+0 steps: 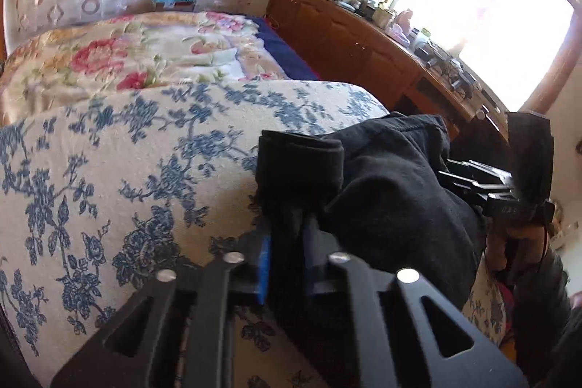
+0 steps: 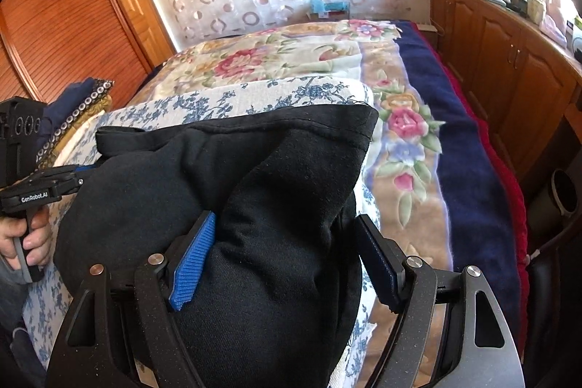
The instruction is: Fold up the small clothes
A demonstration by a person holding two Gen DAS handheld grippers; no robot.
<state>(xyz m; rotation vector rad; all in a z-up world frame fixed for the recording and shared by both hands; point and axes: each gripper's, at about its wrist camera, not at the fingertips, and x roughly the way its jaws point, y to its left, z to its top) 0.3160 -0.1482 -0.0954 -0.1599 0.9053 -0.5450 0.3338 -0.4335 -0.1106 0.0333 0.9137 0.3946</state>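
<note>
A black garment (image 1: pixel 393 188) lies bunched on a white cover with blue flowers (image 1: pixel 109 188). My left gripper (image 1: pixel 287 231) is shut on a rolled edge of it, with black cloth pinched between the blue pads. In the right wrist view the garment (image 2: pixel 254 170) bulges up between the fingers of my right gripper (image 2: pixel 285 220), which stands wide open. Its left blue pad (image 2: pixel 192 264) rests against the cloth and its right finger sits beside the cloth's edge. The left gripper (image 2: pixel 47 184) shows at the far left, held by a hand (image 2: pixel 29 242). The right gripper (image 1: pixel 469 180) reaches in from the right.
The blue-flowered cover (image 2: pixel 254 97) lies over a bed with a rose-patterned blanket (image 2: pixel 291 60) and a dark blue edge (image 2: pixel 454 133). A wooden cabinet (image 2: pixel 509 60) with clutter on top runs along the right. Folded dark cloth with trim (image 2: pixel 80 104) sits at the left, before a wooden door (image 2: pixel 65 6).
</note>
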